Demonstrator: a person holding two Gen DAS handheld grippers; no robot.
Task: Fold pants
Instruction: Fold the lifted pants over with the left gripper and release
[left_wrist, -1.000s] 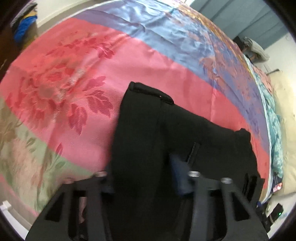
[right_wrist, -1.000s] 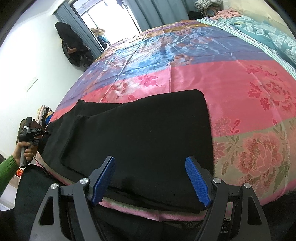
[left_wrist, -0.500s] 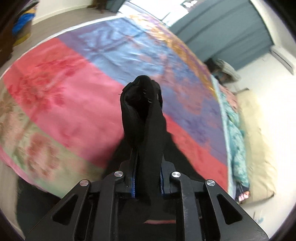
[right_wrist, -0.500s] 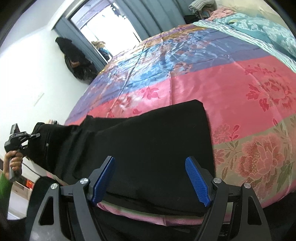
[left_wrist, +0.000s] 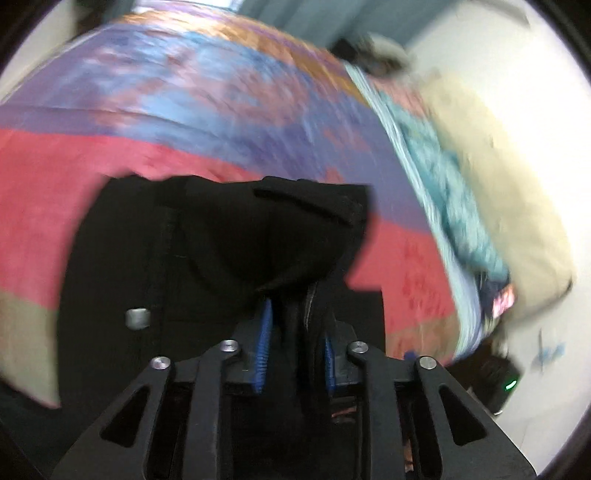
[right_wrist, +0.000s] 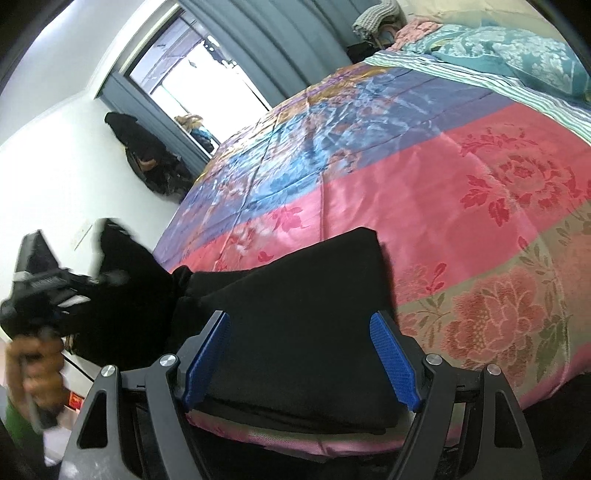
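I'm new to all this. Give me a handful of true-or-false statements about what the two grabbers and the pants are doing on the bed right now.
1. The left gripper has black cloth of the pants between its fingers. True.
2. The right gripper is clamped on the pants. False: its jaws stand wide open above the cloth.
3. The pants are blue jeans. False: they are black.
4. The pants lie on a flowered bedspread of pink and blue. True.
5. Part of the pants is lifted off the bed. True: the left gripper holds it up.
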